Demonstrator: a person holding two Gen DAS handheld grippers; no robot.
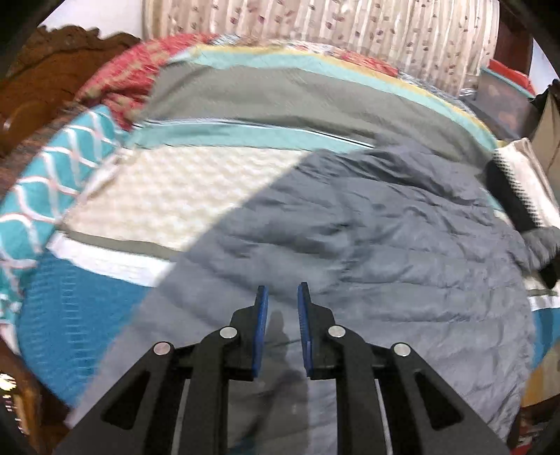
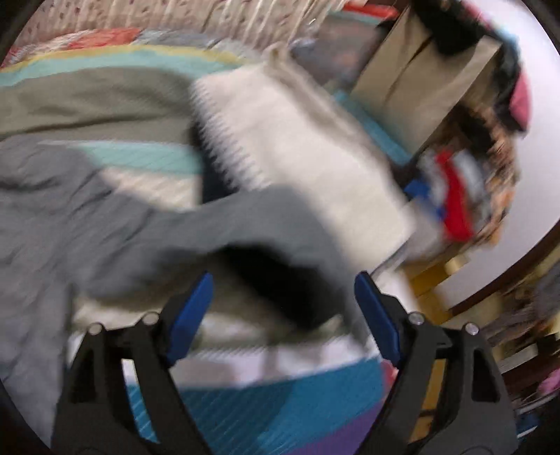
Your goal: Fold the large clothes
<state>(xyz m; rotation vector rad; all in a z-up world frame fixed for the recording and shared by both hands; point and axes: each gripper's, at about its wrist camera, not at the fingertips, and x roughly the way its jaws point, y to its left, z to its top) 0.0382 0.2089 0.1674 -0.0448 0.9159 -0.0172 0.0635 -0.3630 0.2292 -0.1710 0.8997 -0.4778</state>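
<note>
A large grey garment (image 1: 367,245), wrinkled and spread flat, fills the centre and right of the left view on a patchwork bedspread (image 1: 175,189). The left gripper (image 1: 282,290) hovers over it, jaws narrowly apart and empty; the right gripper (image 2: 283,280) stands wide apart.

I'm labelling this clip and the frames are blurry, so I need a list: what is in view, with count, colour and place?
grey garment: one, slate grey, crumpled, spread over the near right part of the bed.
bedspread: one, patchwork of teal, cream, grey and red, under the garment.
folded cloth: one, white with a dark edge, at the bed's right side beyond the garment.
curtain: one, pale with small marks, behind the bed.
headboard: one, carved brown wood, far left.
cardboard box: one, tan, right of the bed.
left tongs: black with blue pads, narrow gap, nothing between, above the garment.
right tongs: black with blue pads, wide open, nothing gripped.
</note>
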